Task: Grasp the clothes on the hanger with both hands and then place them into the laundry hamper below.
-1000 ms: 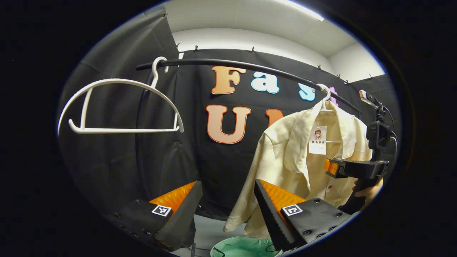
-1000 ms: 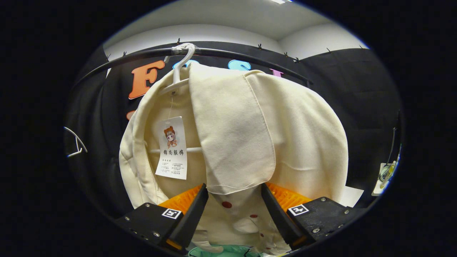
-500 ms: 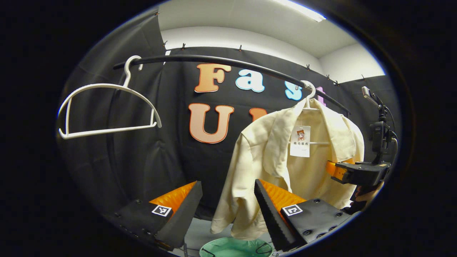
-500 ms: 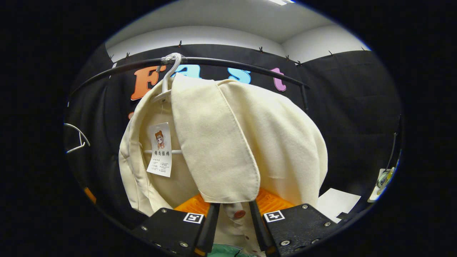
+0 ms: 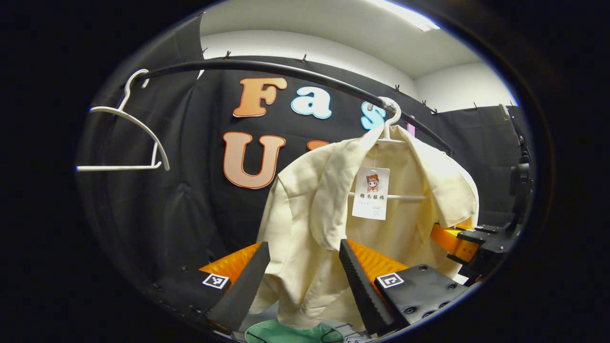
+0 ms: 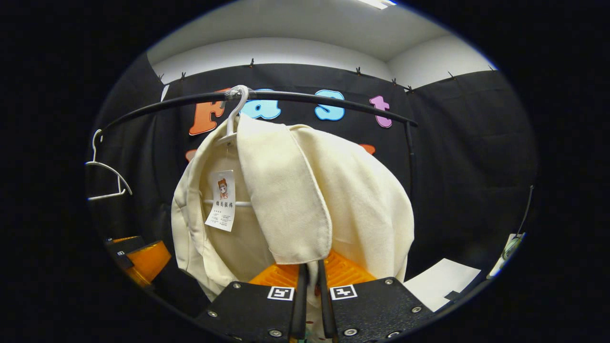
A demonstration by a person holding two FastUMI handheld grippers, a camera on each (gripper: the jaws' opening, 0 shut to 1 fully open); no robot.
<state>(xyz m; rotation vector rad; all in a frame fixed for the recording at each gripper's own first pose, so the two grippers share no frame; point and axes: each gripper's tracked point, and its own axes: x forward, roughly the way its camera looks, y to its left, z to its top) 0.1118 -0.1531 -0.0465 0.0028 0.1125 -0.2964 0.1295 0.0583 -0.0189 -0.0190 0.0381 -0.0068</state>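
Note:
A cream shirt with a paper tag hangs on a white hanger from the black rail. In the right gripper view my right gripper is shut on the shirt's front edge, cloth pinched between its fingers. That same gripper appears at the shirt's right side in the left gripper view. My left gripper stands open with the shirt's left sleeve hanging between its fingers, not pinched. The green laundry hamper sits below the shirt.
An empty white hanger hangs farther left on the rail. A white sheet lies low at the right in the right gripper view.
My right gripper has closed from open onto the shirt's front edge. My left gripper has moved right, so the shirt's sleeve now hangs between its open fingers.

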